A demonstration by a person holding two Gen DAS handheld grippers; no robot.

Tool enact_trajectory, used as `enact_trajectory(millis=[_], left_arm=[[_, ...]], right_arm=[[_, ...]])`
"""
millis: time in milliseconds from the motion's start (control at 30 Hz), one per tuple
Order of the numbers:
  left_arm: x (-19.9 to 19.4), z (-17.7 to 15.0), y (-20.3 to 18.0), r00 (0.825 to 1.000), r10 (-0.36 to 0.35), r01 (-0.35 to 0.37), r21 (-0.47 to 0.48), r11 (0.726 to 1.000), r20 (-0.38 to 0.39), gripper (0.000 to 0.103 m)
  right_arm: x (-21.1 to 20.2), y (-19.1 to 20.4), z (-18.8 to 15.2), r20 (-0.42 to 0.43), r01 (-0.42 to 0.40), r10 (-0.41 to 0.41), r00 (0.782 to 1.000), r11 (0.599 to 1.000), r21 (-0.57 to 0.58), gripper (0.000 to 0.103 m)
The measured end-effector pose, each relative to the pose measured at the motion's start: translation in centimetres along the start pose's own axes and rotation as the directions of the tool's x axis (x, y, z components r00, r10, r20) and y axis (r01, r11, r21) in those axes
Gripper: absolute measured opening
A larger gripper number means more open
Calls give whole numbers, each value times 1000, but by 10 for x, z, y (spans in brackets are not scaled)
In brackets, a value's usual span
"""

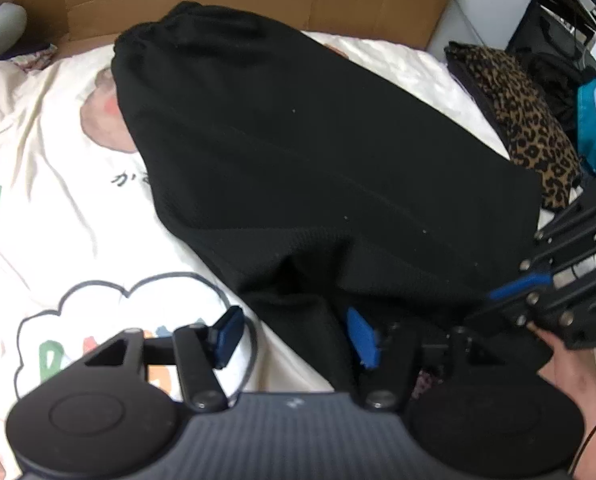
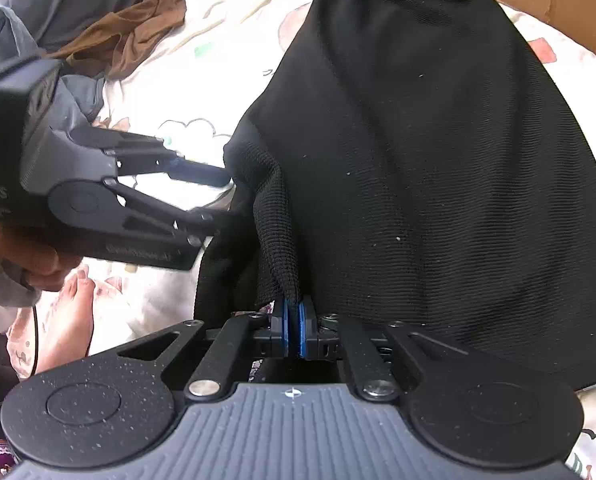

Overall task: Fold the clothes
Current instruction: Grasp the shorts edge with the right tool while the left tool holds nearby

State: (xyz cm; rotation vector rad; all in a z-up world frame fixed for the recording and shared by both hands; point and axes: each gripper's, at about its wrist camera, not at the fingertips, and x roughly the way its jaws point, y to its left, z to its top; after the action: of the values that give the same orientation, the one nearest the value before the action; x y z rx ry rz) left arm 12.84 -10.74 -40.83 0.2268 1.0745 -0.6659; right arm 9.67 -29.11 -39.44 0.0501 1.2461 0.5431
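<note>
1. Our right gripper (image 2: 293, 330) has its jaws clamped on the near hem of the black knit garment (image 2: 418, 140), which spreads away ahead of them across the bed (image 1: 57, 140).
2. Our left gripper (image 1: 293, 338) has its jaws wide, one blue pad tucked under the hem.
3. We judge the ribbed cloth soft, limp and fairly light; corners and hems give the surest hold.
</note>
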Motion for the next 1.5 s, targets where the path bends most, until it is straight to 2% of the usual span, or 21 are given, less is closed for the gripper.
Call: enact_trajectory(millis=[100,233,333,400,667,800,1100,1167,1333,1500], left_arm=[[9,1,-1,1000,14,-14,8,1000,1,70],[15,2,-1,999,36,-36,16,999,8,70],[13,2,4,998,54,-54,-2,999,11,68],[10,-1,9,997,83,-83,-24,996,6,64],[-10,-18,29,988,152,-152,-95,984,-3,61],[-15,-20,34,987,162,-160,-119,980,5,59],[-1,-19,40,990,138,-137,-29,990,38,59],[8,-10,38,989,136,-135,-21,991,51,58],[0,-14,37,988,138,-137,-27,990,63,41],[-6,-21,38,986,149,-148,-18,989,73,38]], right_arm=[[-2,-4,2,8,5,-5,1000,1000,15,4],[1,-1,1,6,0,0,1000,1000,11,4],[1,-2,0,3,-5,5,1000,1000,12,4],[-1,-3,-1,3,-8,8,1000,1000,15,4],[2,-1,-3,-2,-21,21,1000,1000,8,4],[2,-2,-4,-4,-26,26,1000,1000,8,4],[1,1,-5,-5,-65,65,998,998,5,6],[1,3,-6,-3,-87,87,996,996,5,6],[-4,7,-9,2,-159,159,987,987,1,25],[-13,4,-13,0,-186,186,983,982,16,25]])
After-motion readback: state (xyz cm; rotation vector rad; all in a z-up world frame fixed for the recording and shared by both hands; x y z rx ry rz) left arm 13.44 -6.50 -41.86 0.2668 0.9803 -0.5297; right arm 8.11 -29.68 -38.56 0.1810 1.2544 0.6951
